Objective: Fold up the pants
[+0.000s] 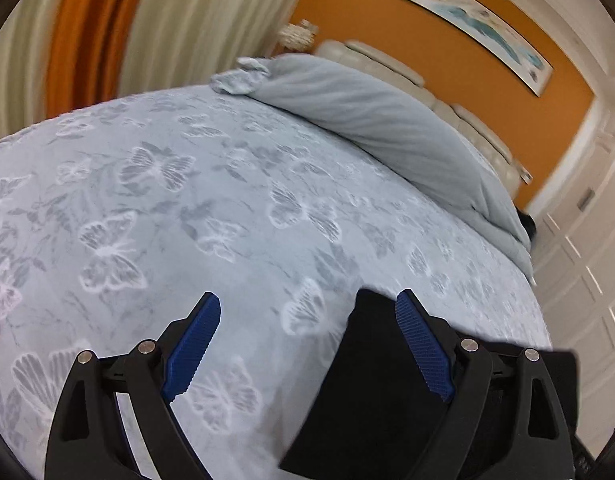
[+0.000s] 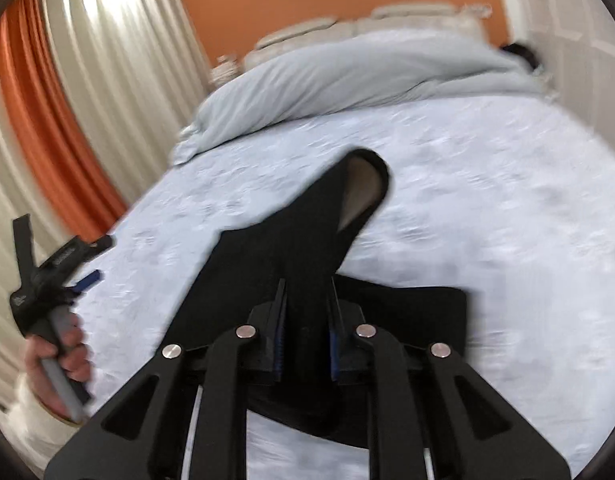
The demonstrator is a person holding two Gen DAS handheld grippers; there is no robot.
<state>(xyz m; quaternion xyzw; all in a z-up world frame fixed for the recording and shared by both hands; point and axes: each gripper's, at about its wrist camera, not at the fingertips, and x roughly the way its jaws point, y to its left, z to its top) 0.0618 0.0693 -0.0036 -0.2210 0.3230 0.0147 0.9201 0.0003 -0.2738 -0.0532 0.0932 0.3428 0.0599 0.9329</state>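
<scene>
Black fabric sits pinched between the blue pads of my right gripper (image 2: pixel 306 350): I hold the pants (image 2: pixel 291 256) by a bunched leg near the bed's (image 2: pixel 487 208) near edge, its cuff hanging open farther in, while the rest lies flat beneath. My left gripper (image 1: pixel 307 344) stands wide and empty over the butterfly sheet, the garment's edge just beside its right finger. I judge a fold is underway; next I should carry this leg across and lay it square.
</scene>
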